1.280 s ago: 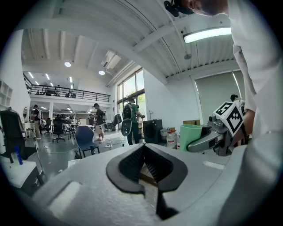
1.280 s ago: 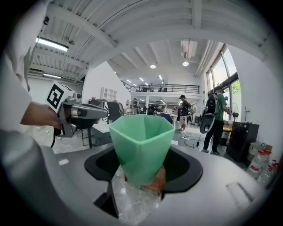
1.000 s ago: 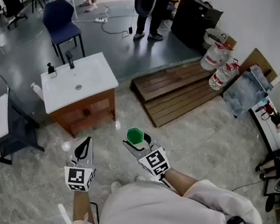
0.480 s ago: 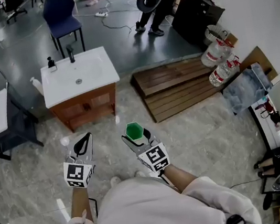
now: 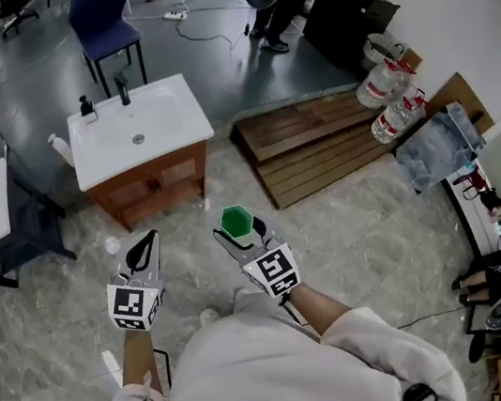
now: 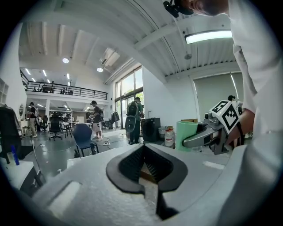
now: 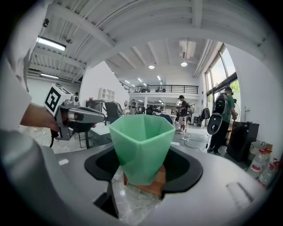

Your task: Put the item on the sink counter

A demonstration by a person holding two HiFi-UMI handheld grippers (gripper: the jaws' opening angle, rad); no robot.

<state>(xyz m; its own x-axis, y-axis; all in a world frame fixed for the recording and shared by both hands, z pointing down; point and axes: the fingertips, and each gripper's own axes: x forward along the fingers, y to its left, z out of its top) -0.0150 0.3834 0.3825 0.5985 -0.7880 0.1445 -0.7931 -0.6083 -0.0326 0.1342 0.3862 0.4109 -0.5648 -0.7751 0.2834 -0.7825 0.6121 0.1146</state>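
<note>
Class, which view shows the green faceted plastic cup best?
The right gripper view: the green faceted plastic cup fills its centre, facets clear. The head view shows only its small top from above; the left gripper view, a distant side.

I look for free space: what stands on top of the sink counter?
On the sink counter, a black faucet and a small dark bottle stand at its back edge. Nothing hides its top.
</note>
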